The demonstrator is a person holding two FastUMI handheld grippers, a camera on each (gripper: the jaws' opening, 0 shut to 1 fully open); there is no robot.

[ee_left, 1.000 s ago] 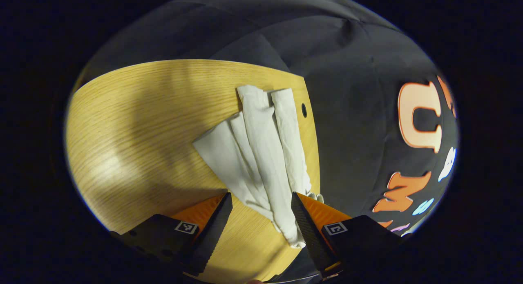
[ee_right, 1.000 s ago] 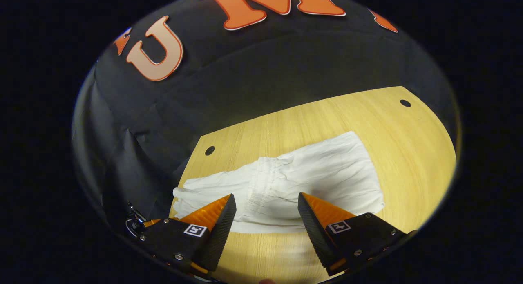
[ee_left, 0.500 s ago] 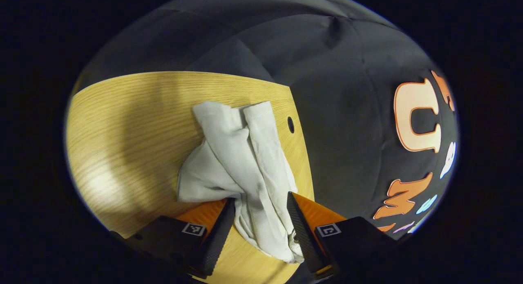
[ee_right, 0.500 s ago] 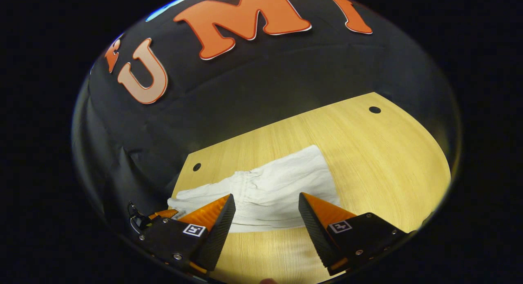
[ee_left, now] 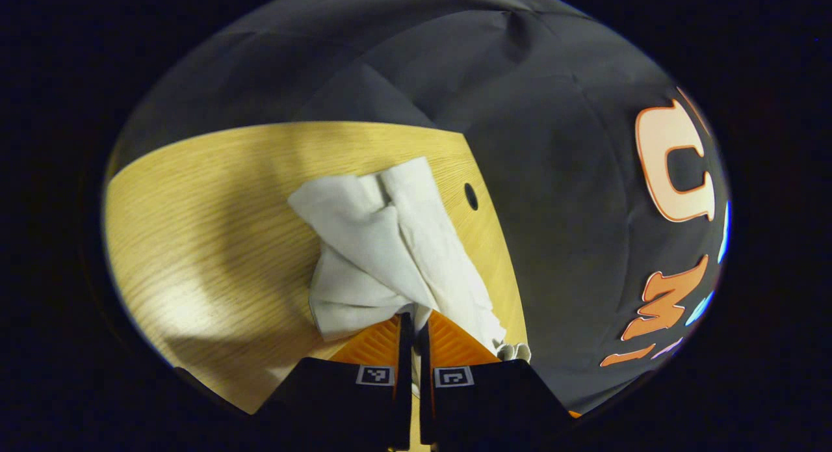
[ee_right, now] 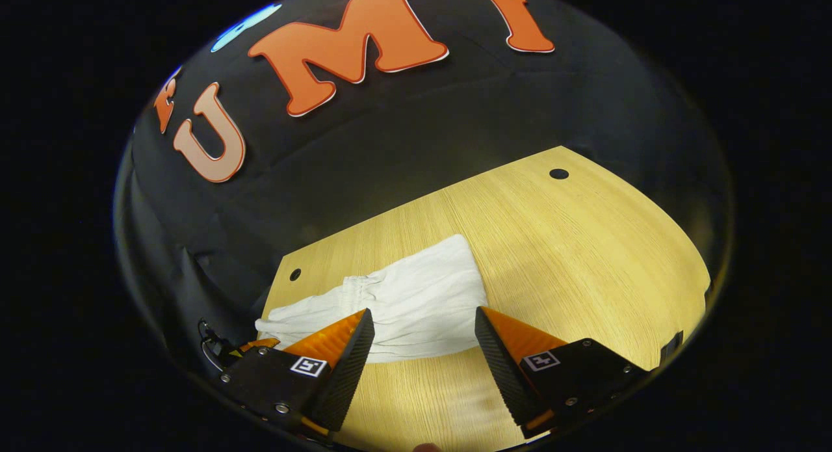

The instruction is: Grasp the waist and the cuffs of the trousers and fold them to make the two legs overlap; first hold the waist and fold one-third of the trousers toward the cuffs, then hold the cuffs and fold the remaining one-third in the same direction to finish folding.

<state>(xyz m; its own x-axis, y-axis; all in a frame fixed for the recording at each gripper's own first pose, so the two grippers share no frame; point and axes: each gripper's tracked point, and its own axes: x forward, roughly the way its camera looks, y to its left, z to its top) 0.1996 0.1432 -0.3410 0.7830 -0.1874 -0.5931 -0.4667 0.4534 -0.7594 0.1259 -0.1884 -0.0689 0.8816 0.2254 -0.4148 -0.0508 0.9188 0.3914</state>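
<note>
Left tongs (ee_left: 412,328) pinch trousers (ee_left: 383,244); right tongs (ee_right: 424,338) gape.

Light: dim booth, table (ee_left: 195,198) lit warm from above.
Glare: pale patch on the table's near left part, left gripper view.
Shadow: broad soft band across the table left of the trousers (ee_left: 383,244).
Distortion: table edge (ee_right: 416,201) bows, fisheye.
Focus: sharp, both views.
</note>
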